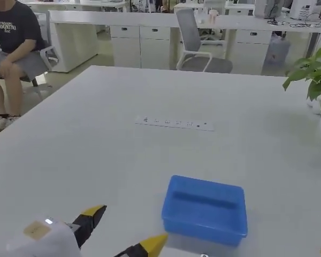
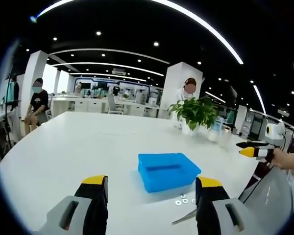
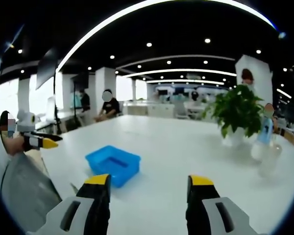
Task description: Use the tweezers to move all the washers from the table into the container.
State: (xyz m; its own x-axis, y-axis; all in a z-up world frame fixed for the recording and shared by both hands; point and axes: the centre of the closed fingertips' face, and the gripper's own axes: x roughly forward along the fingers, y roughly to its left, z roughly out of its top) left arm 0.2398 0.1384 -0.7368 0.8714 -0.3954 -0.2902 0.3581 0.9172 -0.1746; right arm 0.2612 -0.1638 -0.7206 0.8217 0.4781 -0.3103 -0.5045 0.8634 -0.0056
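left tongs (image 2: 152, 182) apart, empty | right tongs (image 3: 149, 179) same | washers (image 2: 184, 199) on counter (image 2: 78, 147) by left tongs' right jaw, beside container (image 2: 166, 170) | tweezers (image 2: 185, 216) lying nearby | washers look tiny, flat, slippy, so probably pinch the rim
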